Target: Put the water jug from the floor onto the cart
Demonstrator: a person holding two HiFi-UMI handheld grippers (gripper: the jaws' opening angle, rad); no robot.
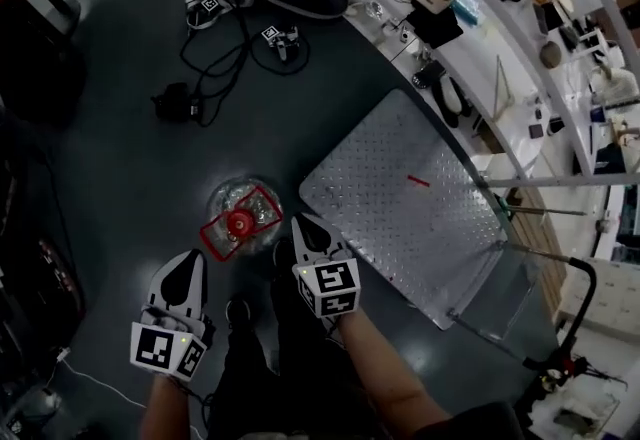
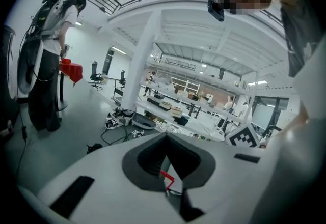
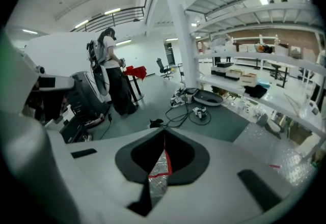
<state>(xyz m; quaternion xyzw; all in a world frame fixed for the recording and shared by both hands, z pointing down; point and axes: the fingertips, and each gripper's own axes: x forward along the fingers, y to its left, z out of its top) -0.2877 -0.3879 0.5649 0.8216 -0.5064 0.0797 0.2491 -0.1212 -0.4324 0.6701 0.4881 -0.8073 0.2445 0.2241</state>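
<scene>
The clear water jug [image 1: 243,218] with its red cap and red handle stands upright on the grey floor [image 1: 120,158], just beside the near-left corner of the cart [image 1: 400,198] and its bare checker-plate deck. The right gripper [image 1: 303,225] hangs just to the jug's right and the left gripper [image 1: 190,263] near its lower left. Each has its jaws closed together, holding nothing.

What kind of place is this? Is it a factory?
More likely a lab or workshop hall: long white shelves crowded with gear, loose cables lying on the grey floor, and a metal platform cart parked beside the shelves.
</scene>
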